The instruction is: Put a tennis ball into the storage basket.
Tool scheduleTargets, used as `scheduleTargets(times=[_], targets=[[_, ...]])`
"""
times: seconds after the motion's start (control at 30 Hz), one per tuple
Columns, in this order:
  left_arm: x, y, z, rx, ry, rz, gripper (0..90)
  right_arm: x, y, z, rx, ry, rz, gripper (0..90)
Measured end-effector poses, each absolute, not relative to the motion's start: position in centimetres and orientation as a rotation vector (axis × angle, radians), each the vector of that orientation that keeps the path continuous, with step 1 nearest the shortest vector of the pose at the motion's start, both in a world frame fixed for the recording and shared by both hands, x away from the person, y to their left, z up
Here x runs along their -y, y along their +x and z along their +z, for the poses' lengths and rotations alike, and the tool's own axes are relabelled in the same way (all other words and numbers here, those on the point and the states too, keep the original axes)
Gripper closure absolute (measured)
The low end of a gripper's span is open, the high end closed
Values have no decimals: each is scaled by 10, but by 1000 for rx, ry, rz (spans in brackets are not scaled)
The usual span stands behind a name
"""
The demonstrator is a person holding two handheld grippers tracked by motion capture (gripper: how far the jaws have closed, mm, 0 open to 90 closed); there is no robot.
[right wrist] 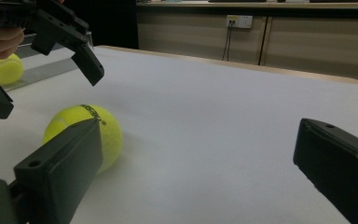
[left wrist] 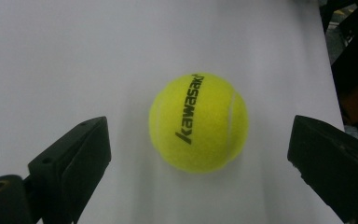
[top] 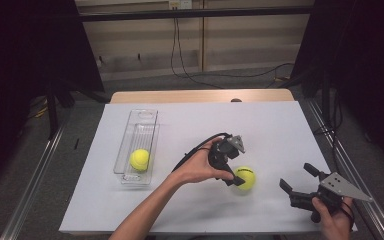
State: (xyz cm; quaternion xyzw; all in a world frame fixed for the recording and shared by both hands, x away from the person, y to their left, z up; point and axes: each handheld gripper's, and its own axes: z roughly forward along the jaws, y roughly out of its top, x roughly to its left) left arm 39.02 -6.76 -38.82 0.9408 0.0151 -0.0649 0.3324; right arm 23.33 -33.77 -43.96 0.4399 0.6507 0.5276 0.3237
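A yellow tennis ball (top: pixel 245 178) marked "kawasaki" lies on the white tabletop (top: pixel 280 125). My left gripper (top: pixel 236 179) hangs just over its left side, pointing down, jaws open. In the left gripper view the ball (left wrist: pixel 198 122) sits between the two black jaws with a wide gap on each side, touching neither. My right gripper (top: pixel 295 176) rests low at the front right, open and holding nothing, aimed toward the ball (right wrist: pixel 109 133). The right gripper view also has the left gripper (right wrist: pixel 46 86) spread above that ball. A second tennis ball (top: pixel 140 159) lies in a clear tray (top: pixel 130 130).
The clear plastic tray stands lengthwise at the table's left, with its far half bare. Bare white surface stretches beyond and to the right of the loose ball. Dark curtains, a metal frame and floor cables surround the table. A wooden edge (top: pixel 200 95) runs along the far side.
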Motion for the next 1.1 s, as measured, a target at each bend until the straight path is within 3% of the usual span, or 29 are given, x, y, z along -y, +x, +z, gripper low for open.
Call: scheduleTargets(times=[0.67,1.1], targets=[[83,389,-406,2,2517,-227,88,338,233,-440,-1708,1155,1383,8],[91,389,-415,12,2543,-255,184,338,233,-440,-1708,1154,1384,9]])
